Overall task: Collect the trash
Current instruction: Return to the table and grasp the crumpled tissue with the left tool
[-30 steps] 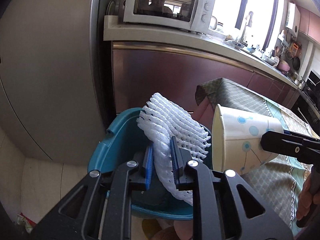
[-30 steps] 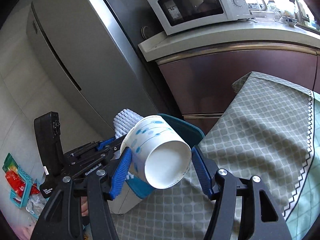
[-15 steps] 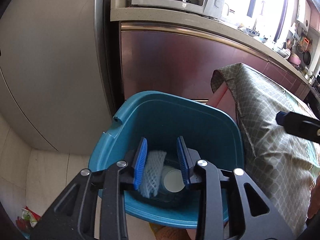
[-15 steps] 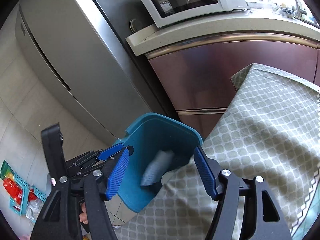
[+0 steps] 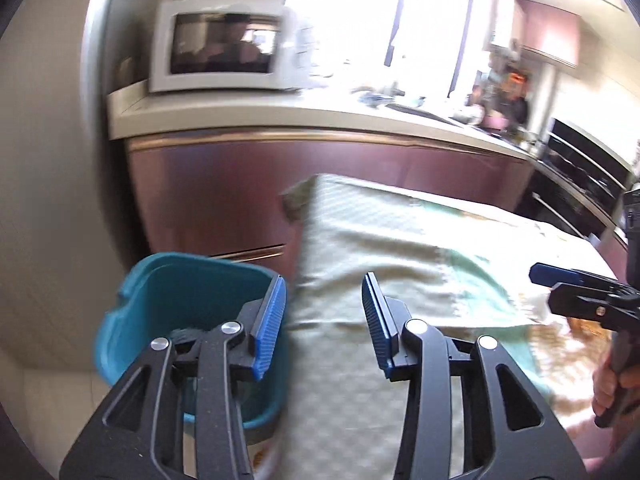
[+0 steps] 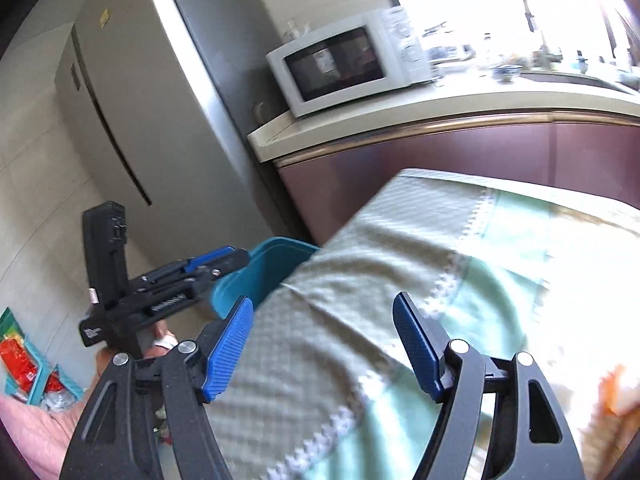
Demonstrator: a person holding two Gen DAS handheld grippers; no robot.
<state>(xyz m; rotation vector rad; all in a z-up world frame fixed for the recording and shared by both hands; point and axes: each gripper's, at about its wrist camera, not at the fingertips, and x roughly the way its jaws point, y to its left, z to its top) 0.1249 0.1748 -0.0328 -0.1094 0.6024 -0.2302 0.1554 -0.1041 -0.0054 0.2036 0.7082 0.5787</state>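
A teal trash bin [image 5: 172, 300] stands on the floor against the left end of the cloth-covered table [image 5: 400, 264]; its rim [image 6: 264, 276] also shows in the right wrist view. My left gripper [image 5: 324, 312] hovers over the table's corner beside the bin, its jaws opening with nothing between them. My right gripper [image 6: 324, 344] hangs over the tablecloth [image 6: 440, 264], jaws also opening and empty. The bin's contents are hidden from here. An orange and white object [image 6: 620, 388] lies blurred at the table's right edge.
A steel fridge [image 6: 132, 120] stands left of the bin. Behind the table runs a counter [image 5: 280, 116] with a white microwave [image 6: 348, 64] and dishes. Red packaging and a teal crate [image 6: 24, 364] lie on the floor at far left. A hand [image 5: 612, 380] holds the right gripper.
The white foam net and the paper cup left my grippers and dropped into the bin. Both grippers then opened wider and swung right, from over the bin to over the table.
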